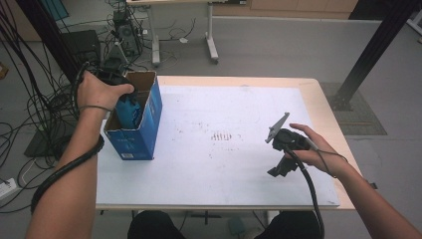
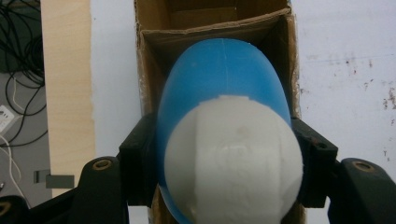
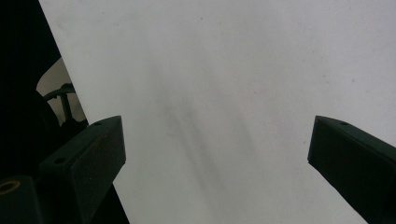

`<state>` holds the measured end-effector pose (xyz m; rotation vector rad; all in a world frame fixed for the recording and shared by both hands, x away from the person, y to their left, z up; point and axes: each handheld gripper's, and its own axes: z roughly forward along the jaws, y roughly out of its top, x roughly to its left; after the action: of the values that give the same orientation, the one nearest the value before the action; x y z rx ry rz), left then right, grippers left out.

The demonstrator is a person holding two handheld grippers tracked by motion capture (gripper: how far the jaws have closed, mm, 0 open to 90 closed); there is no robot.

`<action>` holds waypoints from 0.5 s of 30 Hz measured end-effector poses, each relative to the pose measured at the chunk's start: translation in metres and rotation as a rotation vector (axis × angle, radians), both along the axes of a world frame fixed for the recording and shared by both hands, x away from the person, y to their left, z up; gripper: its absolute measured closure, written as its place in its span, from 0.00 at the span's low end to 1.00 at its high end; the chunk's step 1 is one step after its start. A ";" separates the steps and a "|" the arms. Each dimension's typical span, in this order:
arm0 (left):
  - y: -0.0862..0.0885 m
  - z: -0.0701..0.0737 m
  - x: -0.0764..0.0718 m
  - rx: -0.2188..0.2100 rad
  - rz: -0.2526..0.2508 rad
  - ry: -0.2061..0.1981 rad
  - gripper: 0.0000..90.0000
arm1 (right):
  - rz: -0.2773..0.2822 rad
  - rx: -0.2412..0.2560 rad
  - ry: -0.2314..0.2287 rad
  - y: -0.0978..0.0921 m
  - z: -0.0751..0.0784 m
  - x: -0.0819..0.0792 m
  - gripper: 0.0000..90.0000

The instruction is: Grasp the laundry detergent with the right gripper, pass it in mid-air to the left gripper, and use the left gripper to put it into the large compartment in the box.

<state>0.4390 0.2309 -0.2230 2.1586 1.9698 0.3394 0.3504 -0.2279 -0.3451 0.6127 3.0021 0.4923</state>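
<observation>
Left gripper [image 2: 224, 154] clamped on blue-and-white bottle [image 2: 224, 140], held in open top of cardboard box [image 1: 144, 124]. Right gripper [image 3: 219, 154] well right of box, jaws wide apart, holding nothing.

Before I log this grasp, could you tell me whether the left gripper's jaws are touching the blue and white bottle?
Touching. In the left gripper view, both black jaws of the left gripper press against the sides of the bottle over the open box.

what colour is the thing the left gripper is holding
Blue with a white end, the bottle shows best in the left gripper view.
</observation>
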 end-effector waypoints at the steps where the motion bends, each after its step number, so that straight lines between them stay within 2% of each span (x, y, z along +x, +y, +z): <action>1: 0.000 -0.002 0.000 0.000 0.000 0.001 0.42 | 0.000 0.001 -0.001 0.000 0.000 0.000 0.04; 15: 0.000 -0.028 0.000 -0.010 0.000 0.028 0.42 | -0.006 -0.002 0.003 -0.001 0.001 0.000 0.04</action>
<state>0.4390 0.2305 -0.2515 2.1692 1.9818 0.3004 0.3501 -0.2288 -0.3442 0.6233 3.0018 0.4880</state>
